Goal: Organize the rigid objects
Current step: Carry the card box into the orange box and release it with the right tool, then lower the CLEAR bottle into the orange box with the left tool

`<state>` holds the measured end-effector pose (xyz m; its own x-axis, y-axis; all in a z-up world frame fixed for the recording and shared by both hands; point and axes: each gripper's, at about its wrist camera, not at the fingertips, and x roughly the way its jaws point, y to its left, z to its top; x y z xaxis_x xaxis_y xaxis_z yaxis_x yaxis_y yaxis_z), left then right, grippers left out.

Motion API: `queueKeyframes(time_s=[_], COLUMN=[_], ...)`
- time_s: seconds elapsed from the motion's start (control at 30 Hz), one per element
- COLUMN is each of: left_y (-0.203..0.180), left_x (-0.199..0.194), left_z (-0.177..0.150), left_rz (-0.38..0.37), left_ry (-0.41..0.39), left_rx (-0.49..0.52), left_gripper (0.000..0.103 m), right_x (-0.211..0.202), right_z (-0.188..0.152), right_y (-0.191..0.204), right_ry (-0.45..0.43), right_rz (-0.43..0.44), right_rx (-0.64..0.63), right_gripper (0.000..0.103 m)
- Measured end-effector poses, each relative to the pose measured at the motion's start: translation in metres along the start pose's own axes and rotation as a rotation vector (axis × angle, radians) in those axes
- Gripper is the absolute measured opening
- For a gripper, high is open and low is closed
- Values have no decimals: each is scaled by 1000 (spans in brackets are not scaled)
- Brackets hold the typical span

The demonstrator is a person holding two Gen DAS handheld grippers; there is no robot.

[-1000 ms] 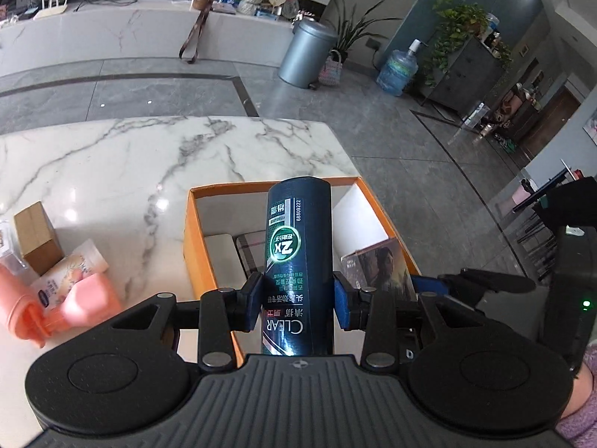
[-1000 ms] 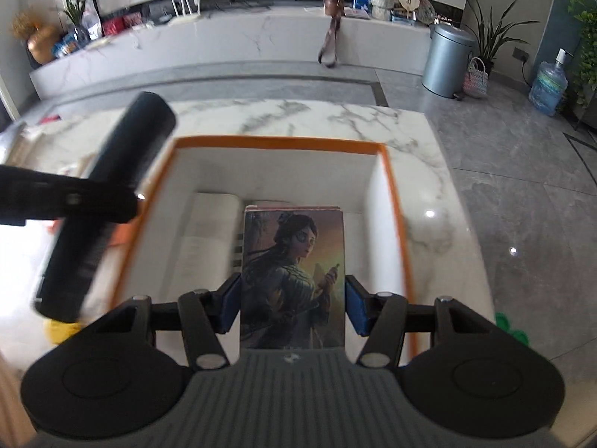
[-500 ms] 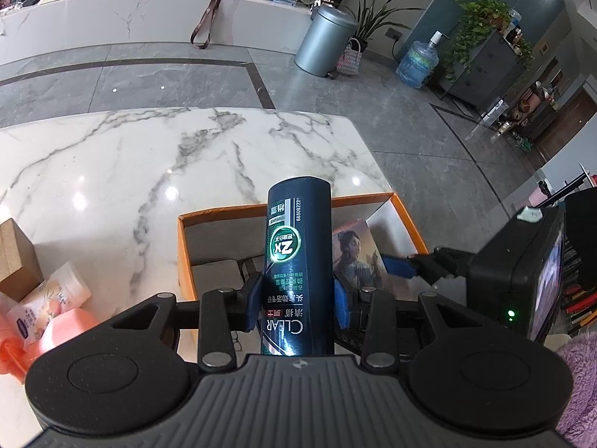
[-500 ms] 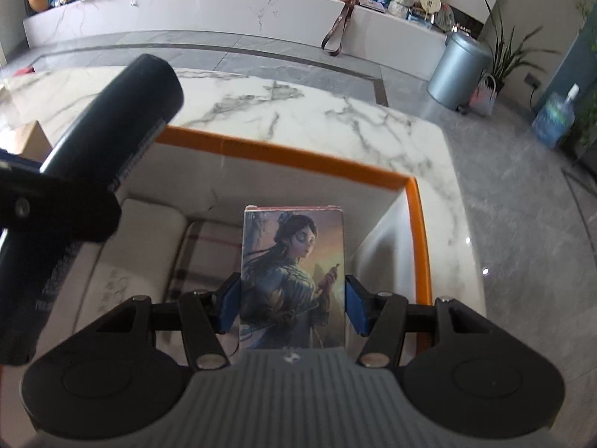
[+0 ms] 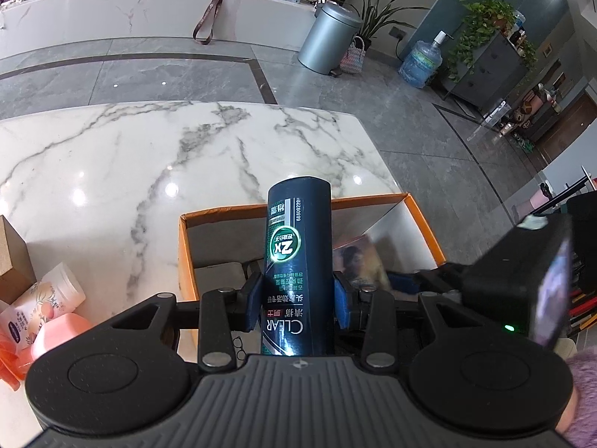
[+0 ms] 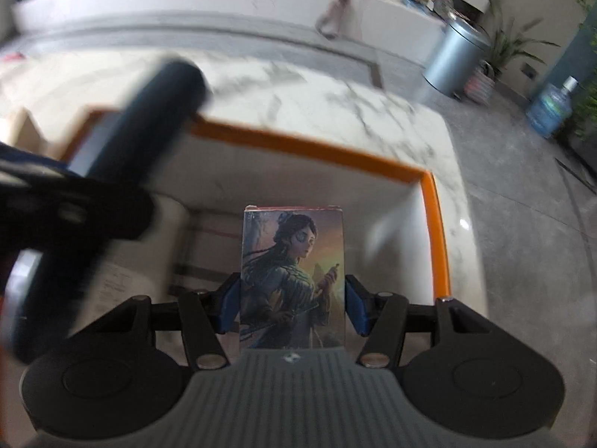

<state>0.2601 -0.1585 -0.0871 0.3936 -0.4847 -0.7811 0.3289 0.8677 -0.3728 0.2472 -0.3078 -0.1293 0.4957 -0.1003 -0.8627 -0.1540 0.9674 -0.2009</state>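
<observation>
My left gripper (image 5: 297, 304) is shut on a dark blue CLEAR shampoo bottle (image 5: 297, 257) and holds it above the near part of the orange-rimmed white box (image 5: 183, 246). My right gripper (image 6: 293, 308) is shut on a picture box showing a painted woman (image 6: 293, 272) and holds it over the inside of the same box (image 6: 434, 224). In the right wrist view the bottle (image 6: 149, 127) and left gripper show blurred at the left. The picture box (image 5: 360, 261) shows blurred right of the bottle in the left wrist view.
The box sits on a white marble table (image 5: 149, 156). Flat pale items (image 6: 119, 280) lie on its floor. Left of it stand a brown carton (image 5: 11, 257), a peach tube (image 5: 48, 302) and a pink bottle (image 5: 56, 336). The table edge lies right of the box.
Both grippers have pulled back and tilted, so the box sits lower and nearer in both views. The right wrist view is now motion-blurred. Both still hold their objects.
</observation>
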Motion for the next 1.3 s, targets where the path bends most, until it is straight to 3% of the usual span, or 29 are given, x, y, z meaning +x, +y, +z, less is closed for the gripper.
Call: queueKeyframes(time_s=[0.07,0.17,0.33,0.6,0.77,0.9,1.03,1.2,1.27,1.3], left_y=[1,4,4,5,3,2,5,7,7,8], left_x=[0,5,9,7,7,8,11,10,9,9], left_z=[0,-1,-4,-6,-8,-12,-14,-14,-15,-15], left_rz=[1,10,16,13,15,12,12,1,0,-7], left_ry=[-3,4,13,13,11,9,9,5,6,3], left_rx=[8,2,0,3,23,39,27,27,28,30], left_gripper=[43,43,43,43,44,44,44,44,44,44], right_x=[4,9,12,1,-18,-31,-27,-24,-15,-15], right_z=[-1,-2,-7,-11,-24,-40,-53,-49,-44,-45], right_y=[1,6,11,9,-2,-17,-30,-18,-17,-12], right_ry=[6,-5,-8,-42,-89,-64,-8,-12,11,28], right_rz=[31,-44,-73,-47,39,149,213,194,170,157], right_rx=[17,5,-22,-43,-30,32,98,61,4,-29], right_gripper=[58,58,58,59,56,26,12,24,33,32])
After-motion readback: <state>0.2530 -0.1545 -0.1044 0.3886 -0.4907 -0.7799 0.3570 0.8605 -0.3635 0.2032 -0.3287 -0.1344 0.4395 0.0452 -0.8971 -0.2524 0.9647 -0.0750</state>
